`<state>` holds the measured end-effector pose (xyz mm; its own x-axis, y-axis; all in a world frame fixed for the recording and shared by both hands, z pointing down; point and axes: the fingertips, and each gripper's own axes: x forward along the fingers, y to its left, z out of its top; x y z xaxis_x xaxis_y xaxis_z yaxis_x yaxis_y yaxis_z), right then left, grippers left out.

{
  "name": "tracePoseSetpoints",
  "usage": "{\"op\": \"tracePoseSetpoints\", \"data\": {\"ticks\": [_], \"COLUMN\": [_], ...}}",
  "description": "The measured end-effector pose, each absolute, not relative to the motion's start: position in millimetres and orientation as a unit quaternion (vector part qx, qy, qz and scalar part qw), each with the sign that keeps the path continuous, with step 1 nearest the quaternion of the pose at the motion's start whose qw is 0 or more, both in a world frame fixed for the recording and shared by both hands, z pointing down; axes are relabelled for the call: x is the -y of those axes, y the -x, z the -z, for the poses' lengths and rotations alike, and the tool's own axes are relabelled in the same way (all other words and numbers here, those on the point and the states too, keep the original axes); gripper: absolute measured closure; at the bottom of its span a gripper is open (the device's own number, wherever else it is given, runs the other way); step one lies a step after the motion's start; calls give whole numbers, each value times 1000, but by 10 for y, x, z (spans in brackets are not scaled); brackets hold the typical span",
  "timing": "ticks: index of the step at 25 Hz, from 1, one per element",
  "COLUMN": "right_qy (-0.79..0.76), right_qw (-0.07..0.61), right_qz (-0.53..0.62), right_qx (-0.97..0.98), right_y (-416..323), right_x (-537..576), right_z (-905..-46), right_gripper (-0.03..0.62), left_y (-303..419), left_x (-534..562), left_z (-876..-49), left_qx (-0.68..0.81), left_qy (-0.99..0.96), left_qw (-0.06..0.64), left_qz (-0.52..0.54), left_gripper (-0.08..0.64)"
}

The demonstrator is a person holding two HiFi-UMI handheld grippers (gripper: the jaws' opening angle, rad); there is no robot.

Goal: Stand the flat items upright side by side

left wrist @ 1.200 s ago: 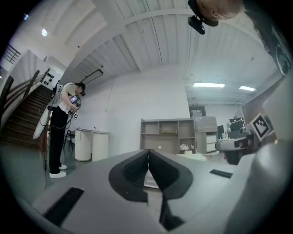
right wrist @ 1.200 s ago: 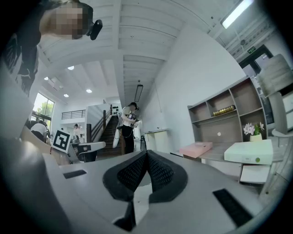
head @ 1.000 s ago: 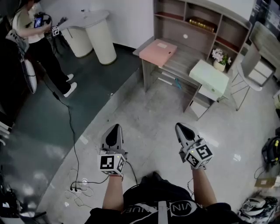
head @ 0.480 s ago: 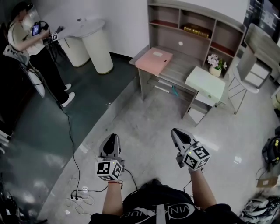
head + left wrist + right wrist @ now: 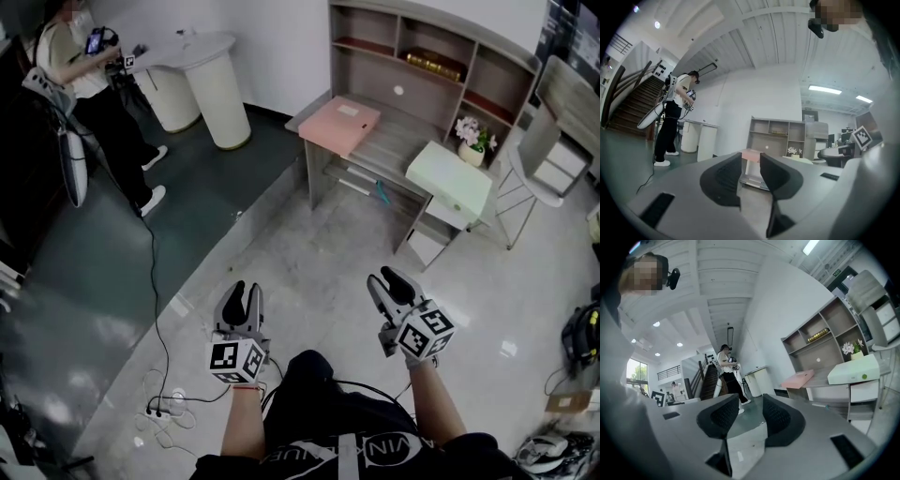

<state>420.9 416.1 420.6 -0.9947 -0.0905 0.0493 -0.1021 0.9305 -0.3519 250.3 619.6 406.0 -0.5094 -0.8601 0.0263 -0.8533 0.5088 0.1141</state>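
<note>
Two flat boxes lie on a wooden desk (image 5: 394, 141) with a shelf unit: a pink one (image 5: 339, 119) at its left end and a pale green one (image 5: 450, 173) at its right end. Both grippers point level over the floor, well short of the desk. My left gripper (image 5: 242, 298) is open; its jaws have just been opening, with nothing between them. My right gripper (image 5: 389, 286) is also open and empty after the same opening. The left gripper (image 5: 750, 171) frames the pink box (image 5: 751, 154) between its jaws. Past the right gripper (image 5: 751, 416) lie the pink box (image 5: 802, 379) and green box (image 5: 855, 369).
A person (image 5: 80, 84) stands at the far left by white round tables (image 5: 202, 66). A cable (image 5: 155, 281) runs to a power strip (image 5: 169, 405) on the floor. A flower pot (image 5: 473, 141) and a chair (image 5: 534, 150) are at the desk's right.
Both grippers' jaws, shut in the earlier frames, now stand parted. The right gripper has shifted a little; the left has stayed about where it was.
</note>
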Motion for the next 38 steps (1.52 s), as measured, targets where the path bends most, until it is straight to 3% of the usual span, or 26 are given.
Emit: {"op": "tracePoseSetpoints", "data": {"ticks": [13,38], "right_qy": [-68,-153], "right_qw": [14,31], "right_qz": [-181,-237], "right_qx": [981,959], "right_y": [-3711,-1519], "right_x": [-3600,-2217], "right_z": [-4264,-4508], "right_gripper": [436,433], "left_y": [-1929,468], "left_x": [-5306,-3599], "left_z": [-4105,-4259], "left_qx": [844,791], "left_qy": [-535,-608], "left_qw": [37,68], "left_qz": [30,-6], "left_gripper": [463,462]}}
